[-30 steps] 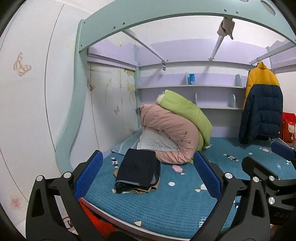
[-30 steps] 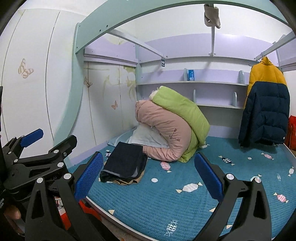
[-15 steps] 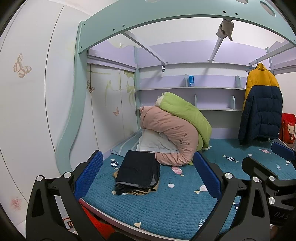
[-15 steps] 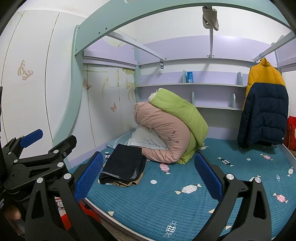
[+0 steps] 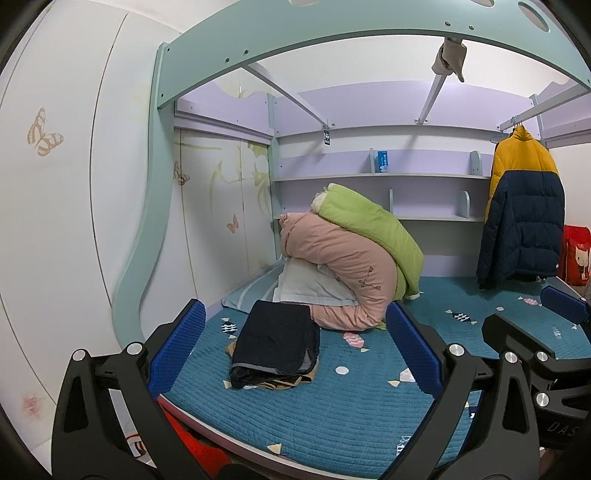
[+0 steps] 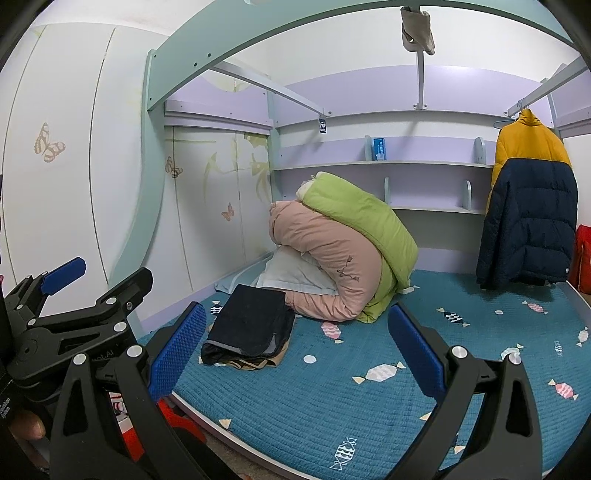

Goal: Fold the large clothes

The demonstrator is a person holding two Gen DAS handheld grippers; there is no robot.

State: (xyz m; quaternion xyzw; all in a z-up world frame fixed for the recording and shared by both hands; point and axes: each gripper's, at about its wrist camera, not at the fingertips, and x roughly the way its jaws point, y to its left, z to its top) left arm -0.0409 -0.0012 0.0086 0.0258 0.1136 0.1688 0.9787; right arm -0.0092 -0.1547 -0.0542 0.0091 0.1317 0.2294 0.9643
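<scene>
A folded dark navy garment (image 5: 277, 341) lies on a tan one near the front left of the teal bed mat (image 5: 332, 413); it also shows in the right wrist view (image 6: 249, 325). A yellow and navy puffer jacket (image 5: 522, 206) hangs at the right (image 6: 528, 206). My left gripper (image 5: 295, 354) is open and empty, held above the bed's front edge. My right gripper (image 6: 299, 350) is open and empty beside it. Each gripper shows at the edge of the other's view.
Rolled pink (image 5: 340, 266) and green (image 5: 373, 225) quilts lie on a pillow behind the folded garment. Shelves (image 5: 380, 177) line the back wall, with the bunk frame (image 5: 332, 33) overhead. A red bag (image 5: 576, 258) stands at the far right.
Both views have shifted slightly, with the bed scene sitting a little lower and closer. Both grippers stay open and empty.
</scene>
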